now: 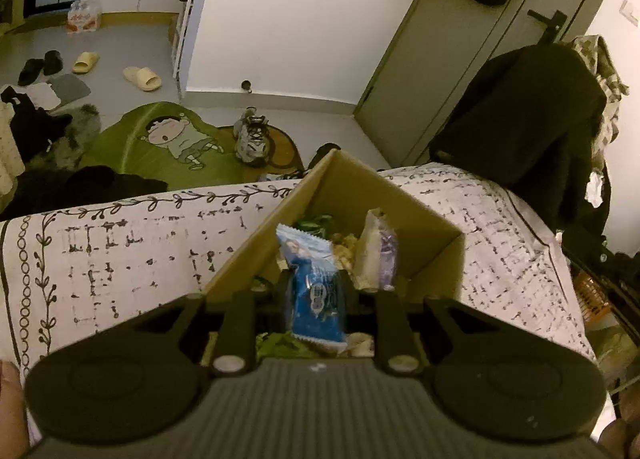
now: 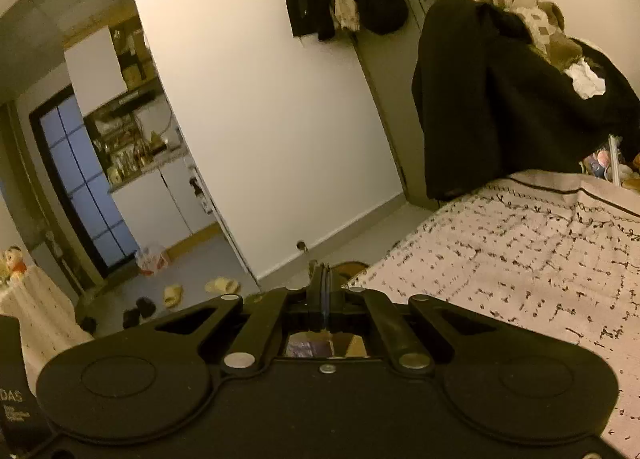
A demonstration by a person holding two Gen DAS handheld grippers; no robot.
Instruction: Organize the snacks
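The blue snack packet (image 1: pixel 316 291) is pinched between the left tongs (image 1: pixel 314 287), its long axis running straight out ahead of them, the far end tilting a little left. It hangs directly over the open cardboard box (image 1: pixel 432 219), which sits just ahead of and below the tongs on the patterned bedspread (image 1: pixel 120 251), so release looks like the next step. Inside the box lie a pale wrapper with purple print (image 1: pixel 378 255), a green packet (image 1: pixel 316 221) and some loose yellowish snacks (image 1: pixel 344 245). The right tongs (image 2: pixel 324 299) are pressed together on nothing, pointing off past the bed.
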